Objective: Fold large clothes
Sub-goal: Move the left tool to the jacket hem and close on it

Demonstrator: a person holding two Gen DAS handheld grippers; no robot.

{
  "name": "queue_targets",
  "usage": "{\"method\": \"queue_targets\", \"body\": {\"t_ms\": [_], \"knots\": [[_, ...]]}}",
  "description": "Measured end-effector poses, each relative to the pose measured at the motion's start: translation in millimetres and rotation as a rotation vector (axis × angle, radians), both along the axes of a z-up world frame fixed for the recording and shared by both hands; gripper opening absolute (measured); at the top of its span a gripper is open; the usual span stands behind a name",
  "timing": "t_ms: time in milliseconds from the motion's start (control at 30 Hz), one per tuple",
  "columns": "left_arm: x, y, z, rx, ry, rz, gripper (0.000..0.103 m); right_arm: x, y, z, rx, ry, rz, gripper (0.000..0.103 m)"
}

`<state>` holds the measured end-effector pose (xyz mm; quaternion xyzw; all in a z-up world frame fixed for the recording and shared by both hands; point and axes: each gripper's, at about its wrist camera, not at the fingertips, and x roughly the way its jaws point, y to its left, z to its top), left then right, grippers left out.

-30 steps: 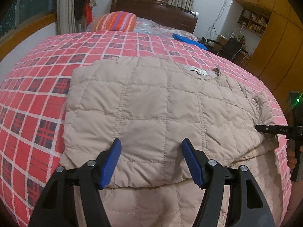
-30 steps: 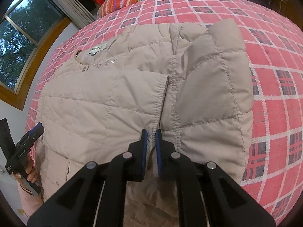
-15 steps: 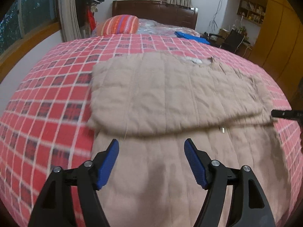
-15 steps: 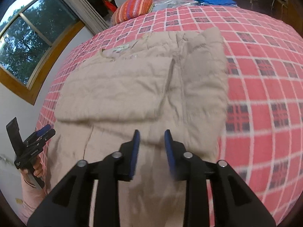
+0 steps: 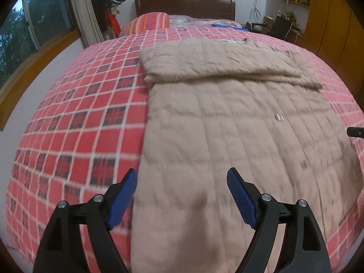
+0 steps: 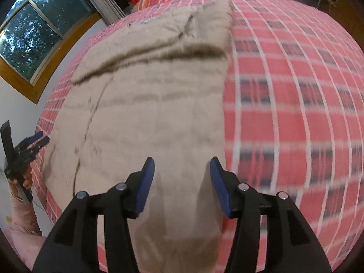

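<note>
both jaws gape over blurred beige quilted coat [image 5: 238, 125], hem cut off

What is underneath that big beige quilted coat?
The beige quilted coat lies on a red plaid bedspread, which shows all around it. A folded-over flap covers its far part; whatever lies beneath that is hidden.

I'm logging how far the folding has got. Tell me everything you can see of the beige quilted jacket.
The beige quilted jacket looks like soft padded fabric stitched into squares. It lies flat on the red plaid bedspread, its far part doubled over the body in a thick folded layer with a shadowed edge. A small white tag sits by the collar at the far end; a pale snap shows mid-body. The near end reaches the bed's edge. Both the left gripper and the right gripper hover open above it, gripping nothing.
</note>
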<state>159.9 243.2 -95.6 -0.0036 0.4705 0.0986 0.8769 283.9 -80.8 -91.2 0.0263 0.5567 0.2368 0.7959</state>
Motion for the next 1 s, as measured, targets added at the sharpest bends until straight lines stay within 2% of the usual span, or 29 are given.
{"method": "queue_targets", "body": {"t_ms": [167,233,367,467,567,700,800,900,1000], "knots": [[-28.9,-5.8,-5.8,0.004,0.019,0.006,0.086,-40.0,-15.2,-6.8,0.0,0.015,-0.027,0.054],[-38.9,-3.2,-9.1,0.002,0.028,0.017,0.086,-52.3,-19.5,-6.7,-0.009,0.007,-0.031,0.059],[-55.4,12.3,-17.6,-0.033,0.052,0.073,0.087,-73.4,-31.2,-10.6,-0.018,0.021,-0.041,0.06],[-66.4,24.7,-25.6,-0.08,0.073,0.11,0.087,-83.1,-36.8,-17.7,-0.015,0.044,-0.045,0.06],[-73.6,28.8,-31.0,-0.152,0.08,0.107,0.087,-88.3,-40.8,-24.3,0.025,0.07,-0.043,0.06],[-75.8,28.9,-39.5,-0.196,0.098,0.097,0.087,-90.5,-38.9,-30.0,0.045,0.084,-0.034,0.059],[-74.2,29.1,-45.7,-0.271,0.119,0.077,0.087,-90.6,-38.2,-31.1,0.058,0.091,-0.033,0.056],[-73.0,30.0,-47.0,-0.278,0.125,0.074,0.087,-89.0,-36.5,-31.2,0.065,0.094,-0.027,0.048],[-72.8,32.3,-47.0,-0.291,0.127,0.076,0.085,-89.0,-35.3,-30.4,0.068,0.091,-0.02,0.035]]}}
